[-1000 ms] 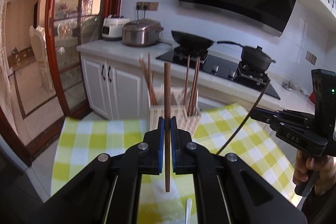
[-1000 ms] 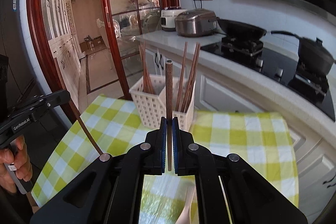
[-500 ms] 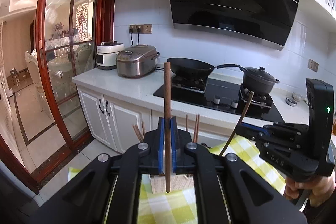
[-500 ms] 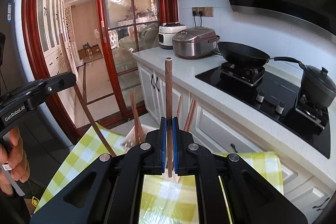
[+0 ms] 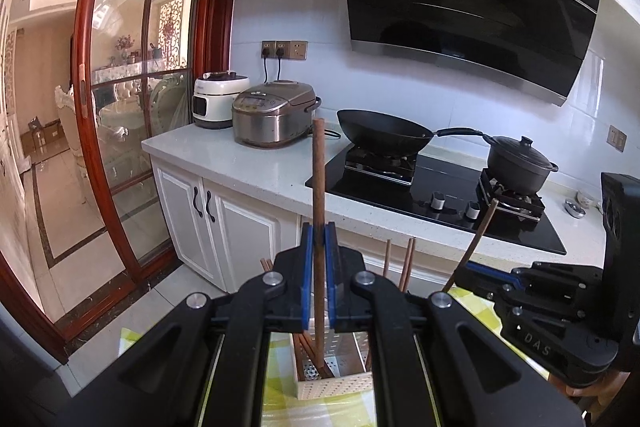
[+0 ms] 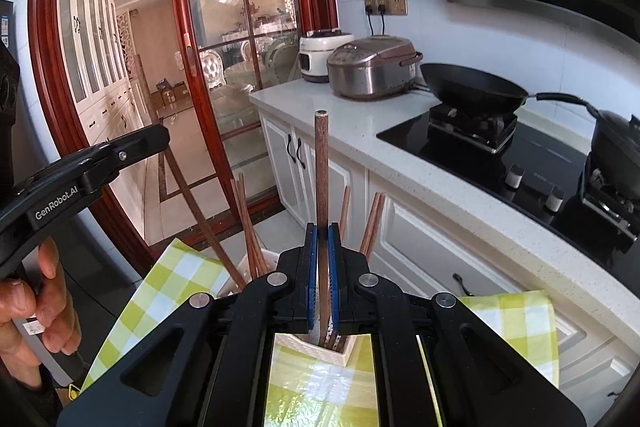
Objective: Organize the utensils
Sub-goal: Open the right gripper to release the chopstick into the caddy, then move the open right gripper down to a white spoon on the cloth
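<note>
My left gripper (image 5: 319, 239) is shut on a brown wooden chopstick (image 5: 318, 179) that stands upright between its blue pads. Its lower end hangs over the white slotted holder (image 5: 332, 383), where several chopsticks stand. My right gripper (image 6: 322, 239) is likewise shut on an upright chopstick (image 6: 321, 163), above the same white holder (image 6: 344, 347). In the left wrist view the right gripper (image 5: 476, 269) shows at the right with its chopstick (image 5: 478, 239) slanting. In the right wrist view the left gripper (image 6: 160, 139) shows at the left, its chopstick (image 6: 200, 215) slanting down toward the holder.
The holder stands on a yellow-and-white checked cloth (image 6: 180, 279). Beyond it runs a white counter (image 5: 256, 171) with two rice cookers (image 5: 272, 119), a black hob, a wok (image 5: 384, 135) and a lidded pot (image 5: 518, 163). A red-framed glass door (image 5: 116, 155) is at the left. A hand (image 6: 28, 307) holds the left gripper.
Both grippers have risen and moved forward with their chopsticks. The holder has slid from the middle of both views down under the fingers, and the checked cloth has mostly dropped out of sight.
</note>
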Demonstrator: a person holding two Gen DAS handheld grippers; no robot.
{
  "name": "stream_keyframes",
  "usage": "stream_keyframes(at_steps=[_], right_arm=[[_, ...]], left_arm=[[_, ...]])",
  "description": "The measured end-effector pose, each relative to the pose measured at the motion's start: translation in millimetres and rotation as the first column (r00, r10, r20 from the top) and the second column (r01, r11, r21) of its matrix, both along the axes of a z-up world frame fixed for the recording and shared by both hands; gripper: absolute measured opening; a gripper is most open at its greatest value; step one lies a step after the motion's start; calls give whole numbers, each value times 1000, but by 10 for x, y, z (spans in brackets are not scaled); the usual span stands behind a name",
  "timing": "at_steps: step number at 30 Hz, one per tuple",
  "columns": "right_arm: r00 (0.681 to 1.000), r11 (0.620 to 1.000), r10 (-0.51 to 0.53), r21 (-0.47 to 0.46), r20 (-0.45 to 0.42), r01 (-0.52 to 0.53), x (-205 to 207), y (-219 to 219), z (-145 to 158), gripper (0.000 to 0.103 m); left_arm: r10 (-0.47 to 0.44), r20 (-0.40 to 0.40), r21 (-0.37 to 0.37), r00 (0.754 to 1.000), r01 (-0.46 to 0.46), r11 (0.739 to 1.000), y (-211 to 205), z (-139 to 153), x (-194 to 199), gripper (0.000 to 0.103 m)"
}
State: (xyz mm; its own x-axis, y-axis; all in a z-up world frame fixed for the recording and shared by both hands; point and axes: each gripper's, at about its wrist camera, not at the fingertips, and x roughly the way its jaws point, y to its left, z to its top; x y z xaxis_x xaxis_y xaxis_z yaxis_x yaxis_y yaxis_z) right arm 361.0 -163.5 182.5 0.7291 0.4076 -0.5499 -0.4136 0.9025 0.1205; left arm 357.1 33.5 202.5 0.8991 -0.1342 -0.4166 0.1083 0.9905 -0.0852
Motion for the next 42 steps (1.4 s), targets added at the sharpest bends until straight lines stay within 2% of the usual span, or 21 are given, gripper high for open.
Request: stream_keyframes(at_steps=[5,12,23,24,25,27,31,36,37,39,42], right_arm=[[999,1000,3,5,-32,-3,93,70,-157,6],[995,1000,19,1,-94,-19,166,156,-403,6],[984,999,27,-28,-176,-33,293,232,-735,6],[984,999,24,-32,-177,-30,310,249,-753,6],[985,999,23,-34,-172,-29,319,258,-760,6],[988,998,15,-51,-155,-23,335,257,-746,6],[994,999,2,-43,-111,-7,275,136,-618,7],[996,999,-36,-26,-83,34,73,-166,-559,15],[996,999,-42,-30,-83,40,-3,-241,-598,18],[995,998,-45,-39,-89,42,-155,-366,-714,33],[990,998,-56,-43,-128,51,-489,-582,-1063,37]], left_arm=[[6,-23,-10,1000,-7,1000,12,-195,82,6],[4,-86,14,996,-2,1000,-26,-486,202,6],[2,-244,65,970,14,998,-55,-843,459,6],[1,-250,60,968,14,998,-47,-875,486,8],[-3,-255,56,967,18,998,-41,-888,503,16],[-3,-249,48,968,15,999,-19,-891,505,25],[-10,-210,29,978,16,999,29,-821,377,25],[-5,-175,-20,985,1,1000,139,-790,22,25],[-7,-171,-29,985,2,1000,156,-809,-81,26],[-16,-170,-43,985,9,999,168,-895,-341,31],[-44,-201,-60,979,33,998,155,-1150,-719,34]])
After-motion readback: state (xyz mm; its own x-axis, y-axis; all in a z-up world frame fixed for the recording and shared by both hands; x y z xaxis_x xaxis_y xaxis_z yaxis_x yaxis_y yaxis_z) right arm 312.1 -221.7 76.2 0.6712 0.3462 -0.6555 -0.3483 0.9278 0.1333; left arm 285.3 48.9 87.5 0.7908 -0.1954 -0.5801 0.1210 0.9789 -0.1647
